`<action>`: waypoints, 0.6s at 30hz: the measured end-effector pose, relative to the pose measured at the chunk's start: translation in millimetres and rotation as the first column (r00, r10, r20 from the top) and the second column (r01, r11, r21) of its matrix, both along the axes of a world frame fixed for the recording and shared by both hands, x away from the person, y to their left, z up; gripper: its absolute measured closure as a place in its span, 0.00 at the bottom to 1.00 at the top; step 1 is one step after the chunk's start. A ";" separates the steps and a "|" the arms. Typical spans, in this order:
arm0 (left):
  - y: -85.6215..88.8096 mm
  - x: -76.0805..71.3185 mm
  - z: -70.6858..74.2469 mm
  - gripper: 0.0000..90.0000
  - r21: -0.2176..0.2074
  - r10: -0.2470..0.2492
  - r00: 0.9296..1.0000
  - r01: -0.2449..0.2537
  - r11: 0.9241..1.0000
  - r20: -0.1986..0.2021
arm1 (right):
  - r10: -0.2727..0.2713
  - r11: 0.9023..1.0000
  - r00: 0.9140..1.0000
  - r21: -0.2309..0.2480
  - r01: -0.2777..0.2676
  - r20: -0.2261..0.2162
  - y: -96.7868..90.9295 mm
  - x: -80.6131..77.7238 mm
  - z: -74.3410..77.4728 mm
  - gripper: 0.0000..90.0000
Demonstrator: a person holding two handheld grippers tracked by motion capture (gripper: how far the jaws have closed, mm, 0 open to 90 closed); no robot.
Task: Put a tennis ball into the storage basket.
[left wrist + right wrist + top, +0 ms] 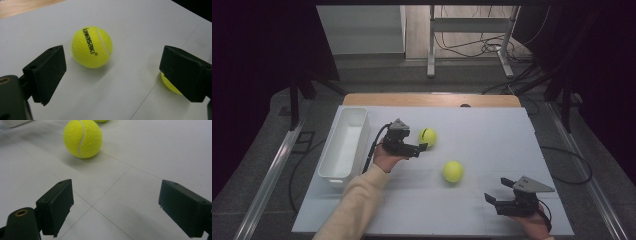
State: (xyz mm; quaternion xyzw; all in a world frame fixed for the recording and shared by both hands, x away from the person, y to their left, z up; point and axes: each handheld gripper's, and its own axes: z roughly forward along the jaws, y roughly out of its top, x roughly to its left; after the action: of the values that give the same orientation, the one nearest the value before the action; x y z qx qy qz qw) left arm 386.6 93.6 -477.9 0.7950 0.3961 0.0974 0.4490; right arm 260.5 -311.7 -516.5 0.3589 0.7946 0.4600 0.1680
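Left gripper (424, 148) was wide open, with both black jaws apart and nothing between them. It sat just to the right of the long white plastic bin (345, 145) on the white counter (492, 130). A fuzzy yellow tennis ball with black letters (428, 136) lay right in front of its jaws, not touching them. The other, plain yellow tennis ball (453, 171) lay farther from the bin, to the right of it and nearer the person. Right gripper (497, 192) was open too and held nothing. It rested well away from the bin, near the front right corner of the counter, pointing at the plain ball.
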 end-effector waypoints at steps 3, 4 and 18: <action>-1.4 1.7 -1.0 0.09 0.007 0.000 1.000 0.000 1.000 0.003 | 0.001 1.000 1.000 0.000 -0.001 0.003 0.0 -0.1 0.2 0.15; -1.4 1.7 -1.0 0.09 0.007 0.000 1.000 0.000 1.000 0.003 | 0.001 1.000 1.000 0.000 -0.001 0.003 0.0 -0.1 0.2 0.15; -13.2 13.7 -6.3 0.09 0.043 0.003 1.000 -0.003 0.999 0.010 | 0.003 1.000 1.000 0.009 -0.003 0.003 0.0 0.0 0.8 0.15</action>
State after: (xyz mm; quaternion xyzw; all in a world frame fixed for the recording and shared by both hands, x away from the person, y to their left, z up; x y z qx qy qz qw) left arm 400.4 80.4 -484.2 0.8034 0.3929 0.1105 0.4336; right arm 260.5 -311.6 -515.7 0.3576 0.7928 0.4645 0.1670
